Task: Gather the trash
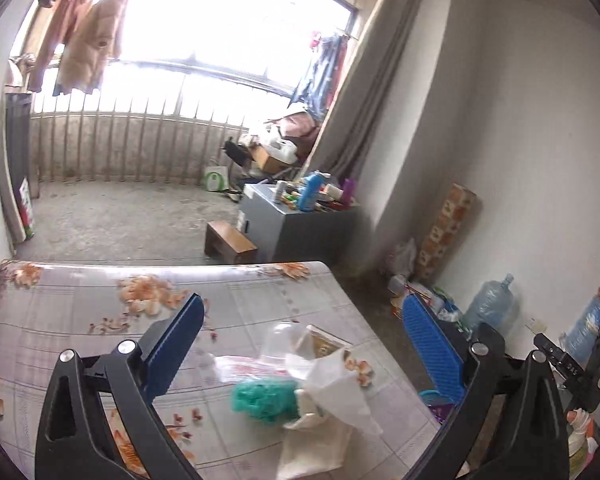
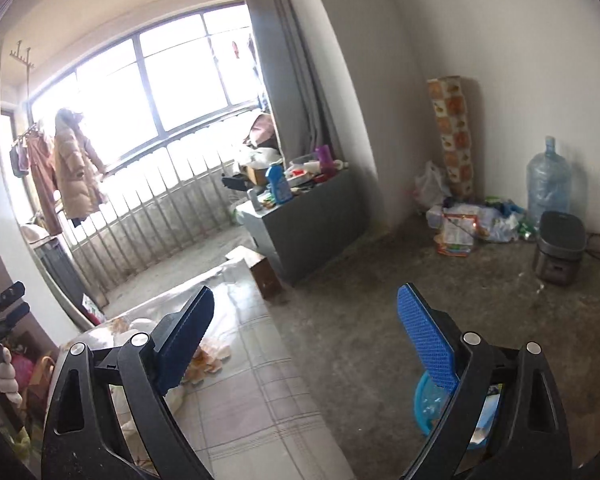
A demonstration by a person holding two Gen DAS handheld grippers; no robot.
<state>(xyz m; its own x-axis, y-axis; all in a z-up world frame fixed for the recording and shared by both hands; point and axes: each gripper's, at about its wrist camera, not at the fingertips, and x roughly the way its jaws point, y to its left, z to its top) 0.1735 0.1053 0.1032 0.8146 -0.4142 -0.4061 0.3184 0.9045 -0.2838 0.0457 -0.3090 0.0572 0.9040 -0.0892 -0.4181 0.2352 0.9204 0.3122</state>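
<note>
Your surface [image 1: 80,320] is a table under a grey checked cloth printed with orange flowers, standing on a bare concrete floor [image 2: 380,320] in a room with white walls. Beyond it a wide barred window [image 1: 220,40] glares bright, with coats [image 1: 96,36] hanging on a rail before it, a grey curtain [image 1: 364,92] at its right, and a grey cabinet [image 1: 296,224] crowded with bottles next to a small wooden stool [image 1: 228,240]. Against the far wall stand a patterned roll [image 2: 454,136], a big water jug [image 2: 548,184], a dark cooker [image 2: 560,248] and a heap of packets [image 2: 460,224]. The trash [image 1: 300,380] lies on the near right part of the surface: clear plastic, a teal crumpled lump, white paper and a small carton, all piled together. Your left gripper [image 1: 304,336] has its fingers spread wide and empty, the pile lying below and between them, untouched. Your right gripper [image 2: 304,336] also has its fingers wide apart with nothing held, out over the table's right edge and the floor; a blue basin [image 2: 432,404] on the floor shows behind its right finger. The pile is mostly hidden in that view.
</note>
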